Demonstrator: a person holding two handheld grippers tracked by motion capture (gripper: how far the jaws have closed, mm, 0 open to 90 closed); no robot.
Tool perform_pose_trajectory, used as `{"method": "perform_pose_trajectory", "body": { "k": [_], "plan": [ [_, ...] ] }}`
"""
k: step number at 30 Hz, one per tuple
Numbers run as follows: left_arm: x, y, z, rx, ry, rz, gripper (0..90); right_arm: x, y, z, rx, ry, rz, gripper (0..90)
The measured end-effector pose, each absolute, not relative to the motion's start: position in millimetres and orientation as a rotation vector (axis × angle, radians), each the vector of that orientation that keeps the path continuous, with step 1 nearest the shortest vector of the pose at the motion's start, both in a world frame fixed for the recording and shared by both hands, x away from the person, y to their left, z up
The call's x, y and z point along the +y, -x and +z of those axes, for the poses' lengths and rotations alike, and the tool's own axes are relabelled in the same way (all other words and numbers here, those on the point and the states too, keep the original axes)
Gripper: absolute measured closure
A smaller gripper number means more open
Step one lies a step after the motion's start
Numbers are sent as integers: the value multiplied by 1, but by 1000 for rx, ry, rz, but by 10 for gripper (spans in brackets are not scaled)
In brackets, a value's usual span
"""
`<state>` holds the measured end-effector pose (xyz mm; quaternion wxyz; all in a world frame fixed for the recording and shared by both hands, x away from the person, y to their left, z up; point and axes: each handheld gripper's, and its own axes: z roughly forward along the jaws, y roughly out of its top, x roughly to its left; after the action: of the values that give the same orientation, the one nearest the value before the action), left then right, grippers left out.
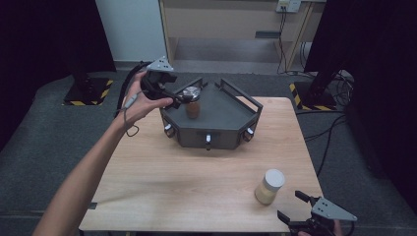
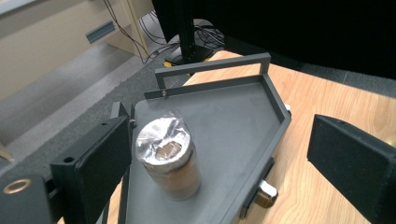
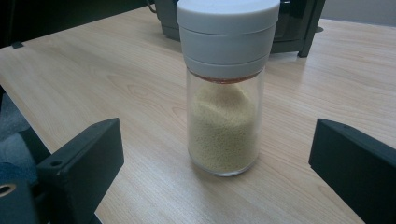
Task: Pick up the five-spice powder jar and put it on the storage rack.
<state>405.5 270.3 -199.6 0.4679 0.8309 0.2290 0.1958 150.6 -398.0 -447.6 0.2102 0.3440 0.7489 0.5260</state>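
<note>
Left claw (image 1: pixel 178 98) hangs spread beside the brown jar (image 1: pixel 192 104) on the grey tray (image 1: pixel 223 120), seen from above; a careless nudge could tip it. Along my left claw, the foil-topped jar (image 2: pixel 169 158) sits near one jaw, untouched. My right claw (image 3: pixel 215 186), spread, faces the white-capped jar (image 3: pixel 225 88), apart.

Foil-topped brown jar (image 2: pixel 169 158) stands upright in grey tray (image 2: pixel 233 121).
</note>
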Motion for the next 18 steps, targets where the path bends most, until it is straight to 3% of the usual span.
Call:
{"method": "perform_pose_trajectory", "body": {
  "k": [18],
  "plan": [
    [314, -359, -248, 527, -1908, 478, 53, -397, -151, -447, 2090, -948, 1460, 41]
  ]
}}
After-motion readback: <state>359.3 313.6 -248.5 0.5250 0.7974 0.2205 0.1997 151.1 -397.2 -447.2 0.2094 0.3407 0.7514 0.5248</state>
